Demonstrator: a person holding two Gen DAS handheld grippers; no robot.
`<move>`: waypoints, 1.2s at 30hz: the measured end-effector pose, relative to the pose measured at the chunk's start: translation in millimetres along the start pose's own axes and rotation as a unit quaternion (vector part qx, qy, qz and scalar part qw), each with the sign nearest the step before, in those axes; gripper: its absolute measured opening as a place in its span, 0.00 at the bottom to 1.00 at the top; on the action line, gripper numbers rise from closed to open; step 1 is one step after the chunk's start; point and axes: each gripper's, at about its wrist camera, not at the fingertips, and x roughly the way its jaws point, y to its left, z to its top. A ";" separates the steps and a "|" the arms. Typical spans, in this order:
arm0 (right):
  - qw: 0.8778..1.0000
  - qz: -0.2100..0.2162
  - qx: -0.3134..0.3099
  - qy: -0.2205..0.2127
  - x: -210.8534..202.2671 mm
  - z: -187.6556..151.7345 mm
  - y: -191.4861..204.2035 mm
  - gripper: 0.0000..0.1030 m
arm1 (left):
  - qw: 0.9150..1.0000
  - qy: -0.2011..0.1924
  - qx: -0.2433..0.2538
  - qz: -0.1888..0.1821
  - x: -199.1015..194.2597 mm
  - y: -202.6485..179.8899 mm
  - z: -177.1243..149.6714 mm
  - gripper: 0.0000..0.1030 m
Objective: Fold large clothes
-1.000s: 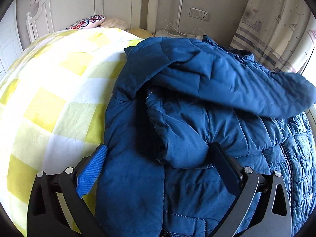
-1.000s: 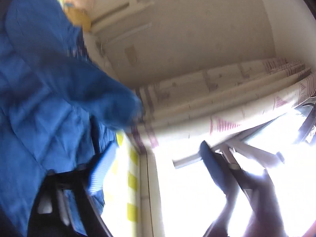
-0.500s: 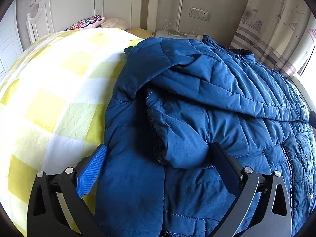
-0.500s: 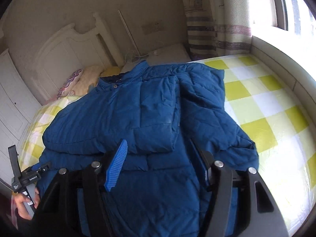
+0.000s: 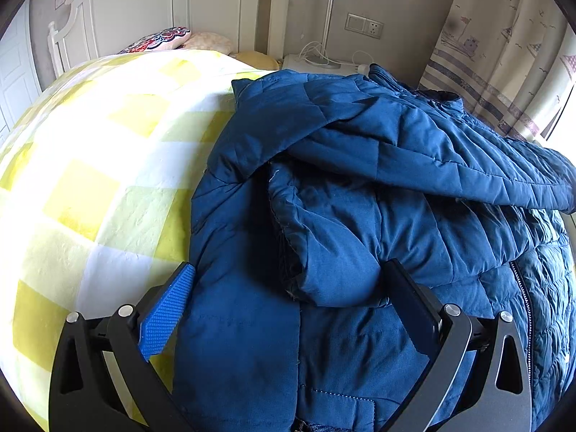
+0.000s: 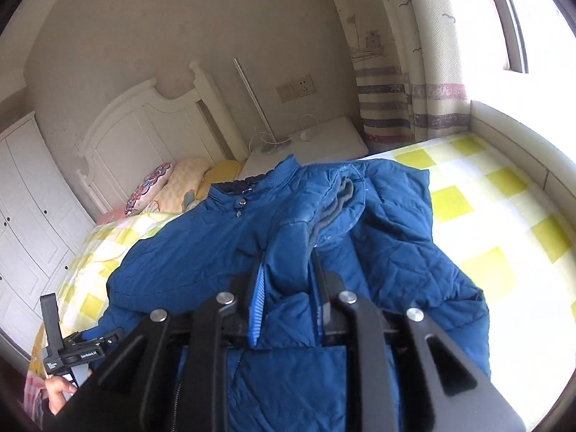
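The big puffy blue jacket (image 5: 360, 216) lies on the yellow-and-white checked bed (image 5: 90, 180); the right gripper (image 6: 288, 280) jaws are closing on its sleeve; the left gripper (image 5: 288, 309) jaws stand wide apart.

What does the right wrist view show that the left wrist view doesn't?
Right wrist only: the right gripper closing on a fold of the blue jacket, the white wardrobe, the window, and a hand holding the left gripper's handle.
Left wrist only: the left gripper, open over the jacket's edge, and the jacket's zipper.
Both: jacket, yellow checked bedspread, headboard, pillows, wall socket, curtain.
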 end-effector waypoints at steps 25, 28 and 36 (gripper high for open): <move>0.976 -0.133 -0.164 0.058 66.6 -28.5 52.9 0.61 | 0.994 -0.080 0.056 0.058 -63.2 -32.9 24.4 0.96; 0.970 -0.150 -0.181 0.060 71.4 -31.4 60.1 0.61 | 0.989 -0.130 0.058 0.048 -80.8 -51.9 60.7 0.96; 0.978 -0.123 -0.157 0.063 69.8 -26.8 51.6 0.62 | 0.985 -0.030 0.129 0.109 51.5 -96.0 101.7 0.96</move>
